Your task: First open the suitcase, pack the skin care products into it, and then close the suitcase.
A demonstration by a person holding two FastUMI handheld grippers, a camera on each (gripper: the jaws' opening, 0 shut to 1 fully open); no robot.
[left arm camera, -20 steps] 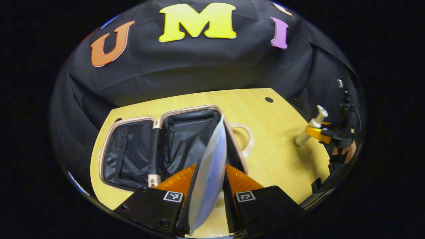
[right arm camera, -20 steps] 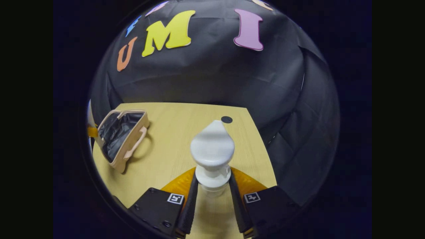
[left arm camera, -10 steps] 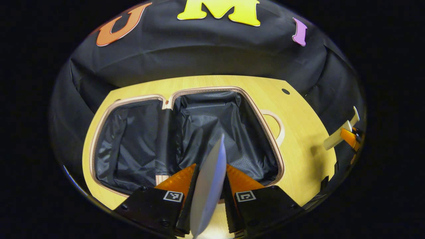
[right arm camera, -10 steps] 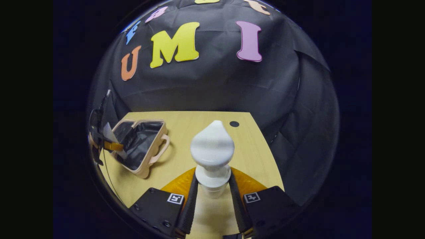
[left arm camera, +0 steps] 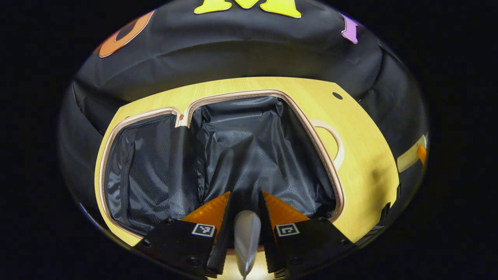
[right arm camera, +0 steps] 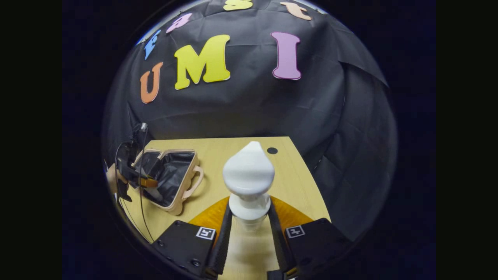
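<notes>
the small beige suitcase with the black fabric lining (left arm camera: 218, 155) is lying open and flat on the pale wooden table (left arm camera: 362, 155), both halves spread across the middle of the left gripper view. the left gripper (left arm camera: 246, 217) is hanging directly above the right-hand half, at the bottom centre of the frame. a thin, flat, pale grey skin care packet (left arm camera: 246, 241) is sitting edge-on between its fingers, its long axis running along the fingers and pointing down into the lining. the jaws are standing narrowly apart; whether they are gripping the packet or letting it slip cannot be told, since a dark gap seems to show on either side of it.

in the right gripper view the right gripper (right arm camera: 249, 217) is closed around the neck of a white bottle with a rounded, pointed cap (right arm camera: 249, 177), which is standing upright between the fingers at lower centre. the suitcase (right arm camera: 171, 181) is lying well apart, at the left edge of that frame, with the left gripper (right arm camera: 149, 182) and the hand holding it poised over it.

judging from this, the packet is going in first: it is already over the open compartment, so the left hand is the nearer one and needs little more than a release. the bottle has to be carried across the table toward the left of the frame and probably laid on its side before the case can be closed.
</notes>
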